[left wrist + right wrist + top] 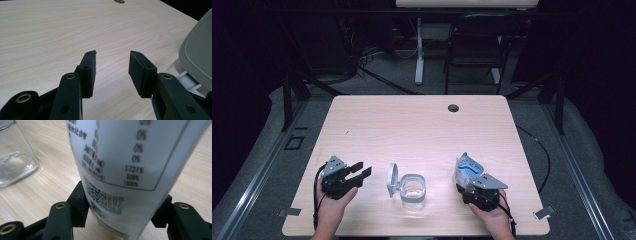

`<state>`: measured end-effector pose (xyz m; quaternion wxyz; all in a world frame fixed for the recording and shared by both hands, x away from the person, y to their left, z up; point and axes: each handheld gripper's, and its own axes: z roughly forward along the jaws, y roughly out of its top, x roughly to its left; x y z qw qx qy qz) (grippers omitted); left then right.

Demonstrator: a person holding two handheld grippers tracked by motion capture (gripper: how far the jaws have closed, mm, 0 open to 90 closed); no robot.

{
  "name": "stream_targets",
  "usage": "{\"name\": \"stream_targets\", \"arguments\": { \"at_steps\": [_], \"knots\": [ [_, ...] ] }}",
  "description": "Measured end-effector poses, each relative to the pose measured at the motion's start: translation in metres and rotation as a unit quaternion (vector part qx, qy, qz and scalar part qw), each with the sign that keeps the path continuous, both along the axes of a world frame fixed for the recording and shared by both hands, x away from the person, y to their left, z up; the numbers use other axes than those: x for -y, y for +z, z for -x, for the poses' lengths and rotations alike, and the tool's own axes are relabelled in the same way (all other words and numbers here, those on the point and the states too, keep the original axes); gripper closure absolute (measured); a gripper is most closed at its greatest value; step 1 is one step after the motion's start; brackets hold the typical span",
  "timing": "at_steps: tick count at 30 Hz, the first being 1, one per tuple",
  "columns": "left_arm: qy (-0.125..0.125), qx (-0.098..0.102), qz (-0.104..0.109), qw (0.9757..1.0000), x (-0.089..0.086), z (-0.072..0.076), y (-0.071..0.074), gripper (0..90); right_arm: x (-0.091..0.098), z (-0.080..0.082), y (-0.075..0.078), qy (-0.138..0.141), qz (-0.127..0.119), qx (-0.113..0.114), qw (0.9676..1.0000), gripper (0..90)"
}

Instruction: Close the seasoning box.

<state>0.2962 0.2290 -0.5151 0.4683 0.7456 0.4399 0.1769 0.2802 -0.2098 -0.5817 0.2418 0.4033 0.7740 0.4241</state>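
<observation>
Low on the pale wood counter point(412, 120) my right tool point(469, 186) grips the pouch point(467, 170), my left tool point(356, 175) gapes empty, and the open jar point(413, 190) is still unfilled

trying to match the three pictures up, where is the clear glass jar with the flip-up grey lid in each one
High view: the clear glass jar with the flip-up grey lid stands at near centre, between the two grippers.
Left gripper view: its lid lies at the right edge.
Right gripper view: its glass body is at upper left.
Shared landmark: the pale wooden table.

A lab-like recording room – black curtains, bare desk point(422, 125), floor cables point(382, 80)
</observation>
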Motion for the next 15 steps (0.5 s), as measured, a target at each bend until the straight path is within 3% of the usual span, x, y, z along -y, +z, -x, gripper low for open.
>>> {"name": "stream_targets", "arguments": {
  "at_steps": [15],
  "knots": [
    [0.000, 0.000, -0.001, 1.0000, -0.0007, -0.0001, 0.0002, 57.7, -0.0007, 0.0002, 0.0004, -0.001, 0.001, 0.000, 1.0000, 43.9]
  ]
}}
